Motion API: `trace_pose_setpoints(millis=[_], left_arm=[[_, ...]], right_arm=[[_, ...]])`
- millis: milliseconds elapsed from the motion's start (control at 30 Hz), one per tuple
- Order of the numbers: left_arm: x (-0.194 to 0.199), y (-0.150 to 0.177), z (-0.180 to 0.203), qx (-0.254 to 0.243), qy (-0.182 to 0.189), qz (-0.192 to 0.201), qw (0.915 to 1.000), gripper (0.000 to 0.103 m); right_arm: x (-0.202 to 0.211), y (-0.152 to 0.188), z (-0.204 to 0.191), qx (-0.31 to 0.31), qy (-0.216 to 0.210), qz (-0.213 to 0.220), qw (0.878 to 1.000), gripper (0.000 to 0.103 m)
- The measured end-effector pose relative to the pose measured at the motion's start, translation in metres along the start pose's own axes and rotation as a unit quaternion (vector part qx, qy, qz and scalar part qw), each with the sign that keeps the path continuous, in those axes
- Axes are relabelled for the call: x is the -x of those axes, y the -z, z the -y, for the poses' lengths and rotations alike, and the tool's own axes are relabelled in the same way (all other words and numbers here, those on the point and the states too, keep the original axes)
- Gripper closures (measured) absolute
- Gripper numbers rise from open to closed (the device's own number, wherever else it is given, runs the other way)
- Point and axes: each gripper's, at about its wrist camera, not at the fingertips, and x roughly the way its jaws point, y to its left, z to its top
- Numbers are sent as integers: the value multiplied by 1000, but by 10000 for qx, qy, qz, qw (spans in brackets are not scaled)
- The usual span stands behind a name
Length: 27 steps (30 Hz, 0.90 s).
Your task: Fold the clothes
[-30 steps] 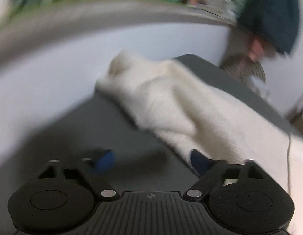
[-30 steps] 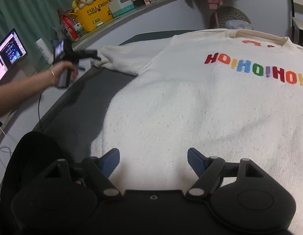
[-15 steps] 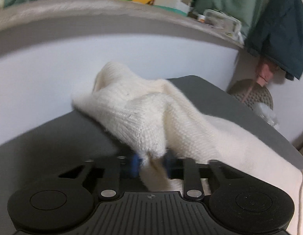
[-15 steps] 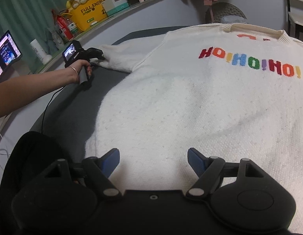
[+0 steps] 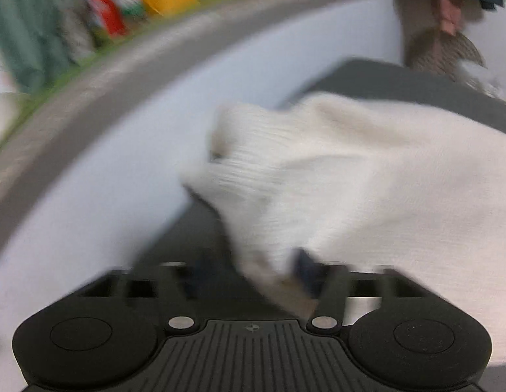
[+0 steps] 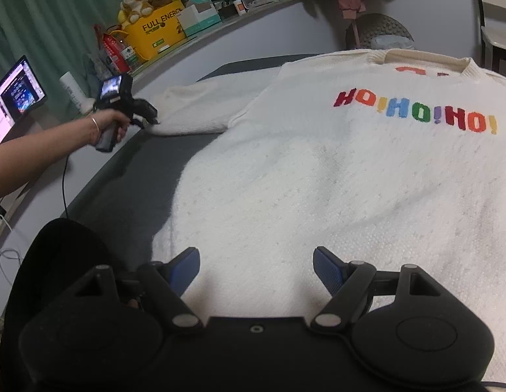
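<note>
White sweater point(image 6: 318, 170): spread flat on dark worktop point(image 6: 128, 183). Left gripper point(image 5: 249, 274): jaws closed on sleeve cuff point(image 5: 253, 170), frame centre. Right gripper point(image 6: 256, 268): jaws wide apart, empty, over hem.

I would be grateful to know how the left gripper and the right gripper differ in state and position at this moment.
The left gripper is pinching the sweater's sleeve near the cuff; the right gripper holds nothing.
The left gripper's jaws are drawn in on cloth; the right's stand wide apart.
The left works at the sleeve end; the right hangs over the sweater near its lower body.
Both have blue finger pads and black bodies.
</note>
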Motion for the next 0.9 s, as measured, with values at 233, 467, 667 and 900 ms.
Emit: trace_pose_setpoints(millis=[233,467,667,900], left_arm=[[82,34,1,-371,891,817,9920,8],[213,102,7,-2421,3330,1200,9034,8],[300,155,17,-4356,3977,995,8014,8],[398,158,-20,-4075,3745,1340,8220,8]], right_arm=[[27,11,-19,630,476,-366,9962,27],[45,48,-42,1580,1589,-958,9698,27],[63,66,-73,1805,1548,-624,9693,27],[140,75,-102,1984,2231,370,9537,27]])
